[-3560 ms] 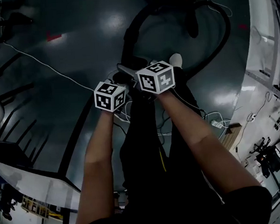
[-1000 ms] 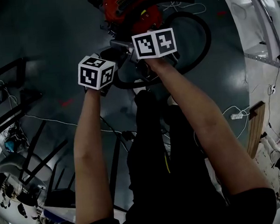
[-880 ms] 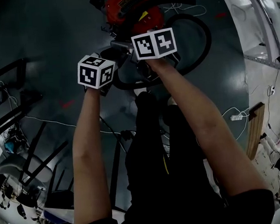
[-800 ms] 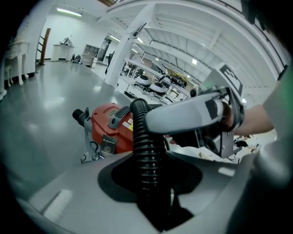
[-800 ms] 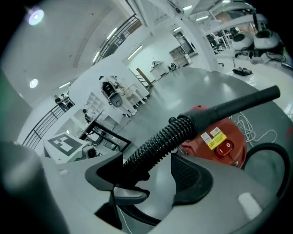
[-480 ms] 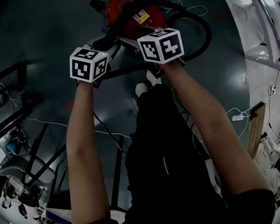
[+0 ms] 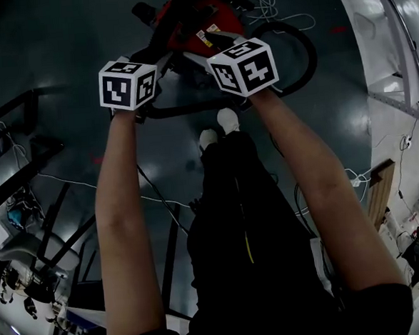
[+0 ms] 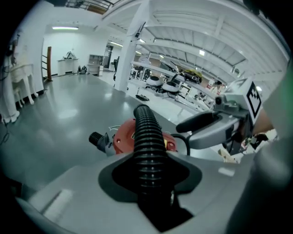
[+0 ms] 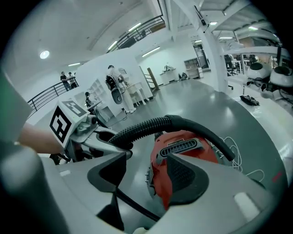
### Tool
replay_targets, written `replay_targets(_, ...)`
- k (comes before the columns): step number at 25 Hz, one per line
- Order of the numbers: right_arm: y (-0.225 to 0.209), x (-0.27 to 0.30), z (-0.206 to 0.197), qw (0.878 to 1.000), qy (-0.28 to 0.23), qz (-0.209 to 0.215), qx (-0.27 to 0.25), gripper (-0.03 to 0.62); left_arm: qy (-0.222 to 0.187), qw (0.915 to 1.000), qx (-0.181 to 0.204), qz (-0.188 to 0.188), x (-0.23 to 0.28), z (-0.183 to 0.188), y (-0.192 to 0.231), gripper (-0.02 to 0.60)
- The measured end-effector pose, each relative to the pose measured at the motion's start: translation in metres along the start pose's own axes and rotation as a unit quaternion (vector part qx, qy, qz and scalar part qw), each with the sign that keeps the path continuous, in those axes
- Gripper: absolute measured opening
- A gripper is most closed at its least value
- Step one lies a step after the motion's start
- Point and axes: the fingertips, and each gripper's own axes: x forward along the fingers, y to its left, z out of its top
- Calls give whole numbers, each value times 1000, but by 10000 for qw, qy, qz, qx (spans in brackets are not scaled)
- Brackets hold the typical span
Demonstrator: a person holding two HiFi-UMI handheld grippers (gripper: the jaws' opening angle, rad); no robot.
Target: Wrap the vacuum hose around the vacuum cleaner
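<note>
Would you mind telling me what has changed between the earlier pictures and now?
Both grippers have moved apart and up the head view to the red vacuum cleaner, and the left gripper has carried the hose over its top. The right gripper has just been closing its jaws slightly, with nothing gripped between them. The left gripper stays shut on the hose.

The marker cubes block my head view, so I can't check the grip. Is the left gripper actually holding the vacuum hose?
Observer: Yes. In the left gripper view, the left gripper is clamped on the black ribbed hose.
Operator: And the right one?
Observer: The right gripper is open with nothing gripped. Its jaws have just narrowed slightly, and the red vacuum cleaner shows beyond the gap.
</note>
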Motion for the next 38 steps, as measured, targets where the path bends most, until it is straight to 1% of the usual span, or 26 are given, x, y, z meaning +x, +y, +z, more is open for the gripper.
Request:
replay_targets(3, -8, 5, 3, 10000, 34, 71, 5, 284, 280, 9989, 371, -4, 12, 0, 5, 151)
replay_targets(6, -13, 9, 1, 9998, 102, 145, 6, 282, 380, 9979, 526, 74, 18, 1, 11, 150)
replay_targets(8, -18, 11, 1, 9998, 114, 182, 6, 282, 385, 9974, 581, 199, 23, 7, 16, 149)
replay_targets(12, -31, 16, 10, 9997, 68, 214, -32, 282, 436, 9949, 705, 578, 31, 18, 31, 146)
replay_targets(15, -37, 17, 17, 9995, 101, 236, -191, 282, 737, 9885, 970, 896, 35, 17, 43, 143)
replay_targets(18, -46, 17, 19, 9990, 194, 202, -347, 282, 1002, 9815, 1288, 1006, 39, 15, 50, 141)
replay_targets(20, -51, 21, 22, 9990, 200, 179, -351, 284, 1023, 9805, 1343, 1010, 42, 18, 54, 140)
replay_targets(24, -53, 36, 33, 9990, 152, 119, -401, 282, 978, 9818, 1216, 1086, 50, 15, 72, 139)
replay_targets(26, -53, 44, 39, 9991, 108, 76, -409, 282, 1024, 9803, 1249, 1136, 54, 10, 82, 138)
replay_targets(29, -56, 50, 49, 9994, -21, -41, -357, 282, 1129, 9754, 1536, 1104, 58, 15, 91, 137)
replay_targets(33, -61, 56, 61, 9986, -123, -144, -499, 290, 1162, 9708, 1906, 881, 63, 25, 89, 137)
replay_targets(36, -68, 64, 73, 9975, -106, -241, -655, 313, 1239, 9651, 2227, 598, 65, 29, 88, 137)
replay_targets(38, -72, 69, 80, 9963, -29, -300, -806, 331, 1282, 9633, 2330, 356, 64, 32, 87, 137)
